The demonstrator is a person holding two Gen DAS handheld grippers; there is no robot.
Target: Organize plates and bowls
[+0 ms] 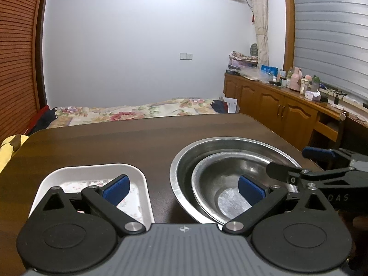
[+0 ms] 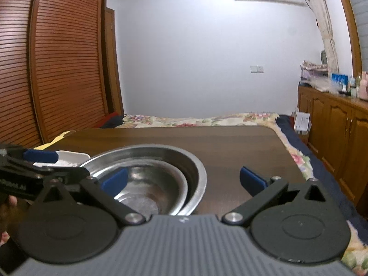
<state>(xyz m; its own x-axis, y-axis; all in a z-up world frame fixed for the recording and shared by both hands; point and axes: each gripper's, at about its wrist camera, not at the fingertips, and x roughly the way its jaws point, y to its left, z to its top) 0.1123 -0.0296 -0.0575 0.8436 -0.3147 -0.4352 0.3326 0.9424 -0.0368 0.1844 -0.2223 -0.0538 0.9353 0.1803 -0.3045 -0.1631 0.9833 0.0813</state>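
A large steel bowl point(image 1: 184, 161) sits on the dark wooden table point(image 1: 115, 142) with a smaller steel bowl point(image 1: 230, 170) nested inside it. A white rectangular plate point(image 1: 92, 172) with a floral print lies to their left. My left gripper point(image 1: 182, 189) is open and empty, above the gap between plate and bowls. My right gripper point(image 2: 182, 182) is open and empty over the right rim of the large bowl point(image 2: 197, 168); the small bowl point(image 2: 149, 184) lies inside. The right gripper also shows in the left wrist view point(image 1: 299, 163), and the left one in the right wrist view point(image 2: 43, 161).
A bed with a floral cover point(image 1: 138, 112) lies beyond the table's far edge. A wooden cabinet point(image 1: 276, 103) with bottles and clutter stands at the right. A slatted wardrobe point(image 2: 57, 69) stands at the left.
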